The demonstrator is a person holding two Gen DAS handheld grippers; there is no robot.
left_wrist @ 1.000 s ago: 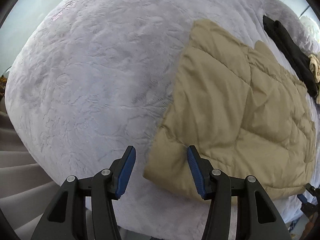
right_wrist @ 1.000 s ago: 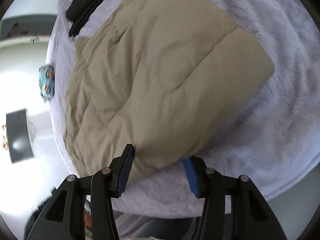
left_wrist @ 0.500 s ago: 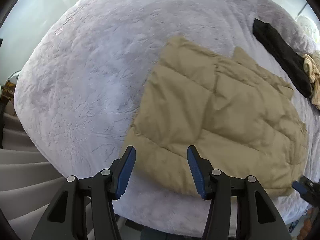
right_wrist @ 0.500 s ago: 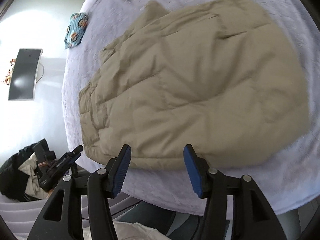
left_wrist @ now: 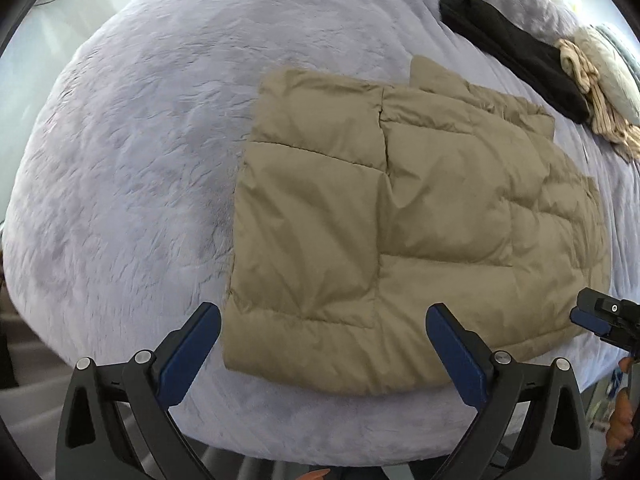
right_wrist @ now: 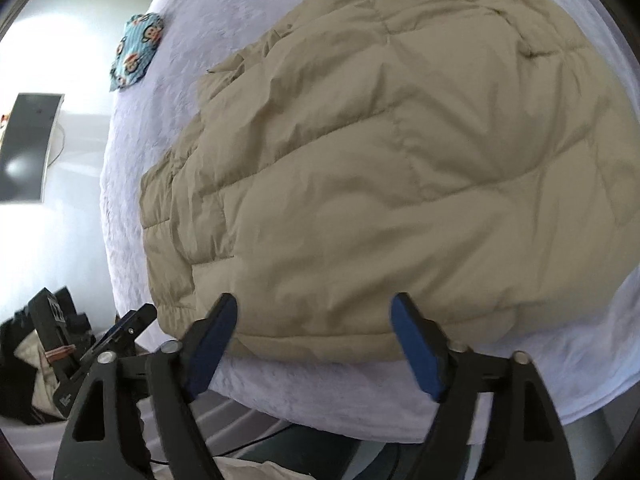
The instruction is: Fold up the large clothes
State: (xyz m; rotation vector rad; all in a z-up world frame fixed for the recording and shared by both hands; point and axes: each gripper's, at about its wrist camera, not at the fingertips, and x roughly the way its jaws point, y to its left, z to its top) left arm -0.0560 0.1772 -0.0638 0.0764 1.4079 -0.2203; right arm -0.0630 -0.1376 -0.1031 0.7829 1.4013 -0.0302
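A tan quilted puffer jacket (left_wrist: 400,216) lies folded flat on a lavender plush bed cover (left_wrist: 140,140). It also fills the right wrist view (right_wrist: 380,168). My left gripper (left_wrist: 324,340) is open and empty, hovering over the jacket's near hem at its left corner. My right gripper (right_wrist: 316,332) is open and empty, above the jacket's near edge. The right gripper's tip shows at the right edge of the left wrist view (left_wrist: 600,316). The left gripper shows at the lower left of the right wrist view (right_wrist: 116,336).
A black garment (left_wrist: 508,48) and a beige knit item (left_wrist: 592,88) lie at the far right of the bed. A blue patterned cloth (right_wrist: 136,52) lies at the far edge. A dark monitor (right_wrist: 28,144) stands beyond the bed. Clothes lie on the floor (right_wrist: 24,360).
Both grippers have pulled back toward the bed's near edge, so more of the jacket shows. Both sets of jaws have opened wider. The jacket lies still.
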